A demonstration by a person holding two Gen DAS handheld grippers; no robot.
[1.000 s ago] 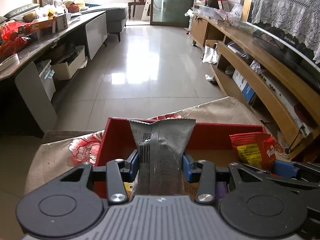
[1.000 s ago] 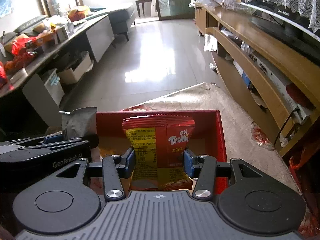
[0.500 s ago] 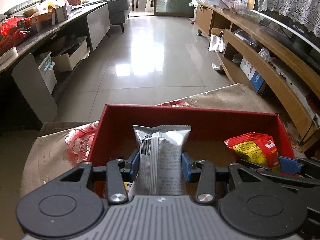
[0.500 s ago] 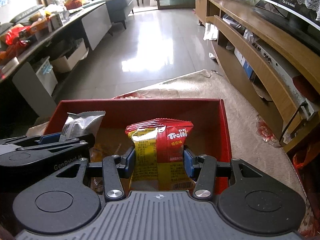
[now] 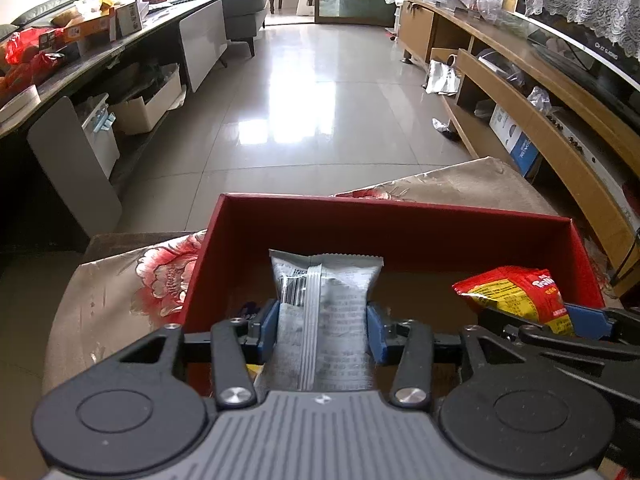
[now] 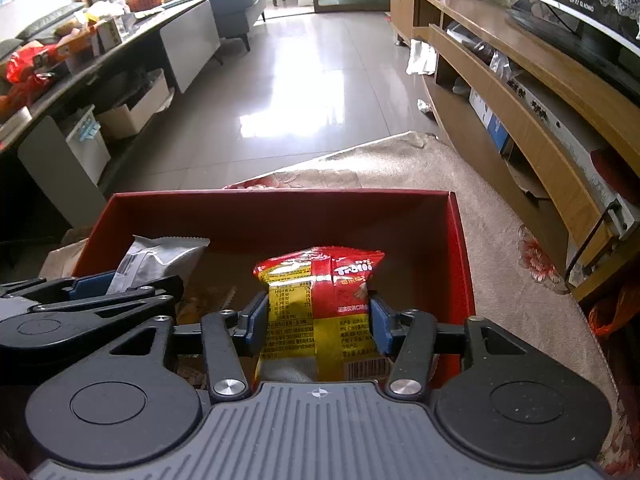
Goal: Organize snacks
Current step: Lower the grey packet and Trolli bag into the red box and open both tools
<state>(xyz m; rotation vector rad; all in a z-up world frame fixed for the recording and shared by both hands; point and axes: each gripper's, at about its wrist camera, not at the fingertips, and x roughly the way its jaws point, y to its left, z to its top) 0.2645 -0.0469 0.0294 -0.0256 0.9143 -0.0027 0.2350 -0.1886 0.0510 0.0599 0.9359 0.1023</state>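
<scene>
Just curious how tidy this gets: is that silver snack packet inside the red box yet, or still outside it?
Inside. The silver snack packet sits below the red box rim, walls around it, still pinched between the left gripper pads; whether it touches the bottom cannot be told.

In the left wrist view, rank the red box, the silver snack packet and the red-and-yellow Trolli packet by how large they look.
1. red box, largest.
2. silver snack packet, in the left tongs.
3. Trolli packet, partly hidden by the right tongs; the silver packet is nearer the camera, so their true sizes stay unsure.

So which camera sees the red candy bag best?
The right wrist view: the red candy bag sits front and centre between the right gripper pads, label readable. The left wrist view shows only part of it at the right edge.
</scene>
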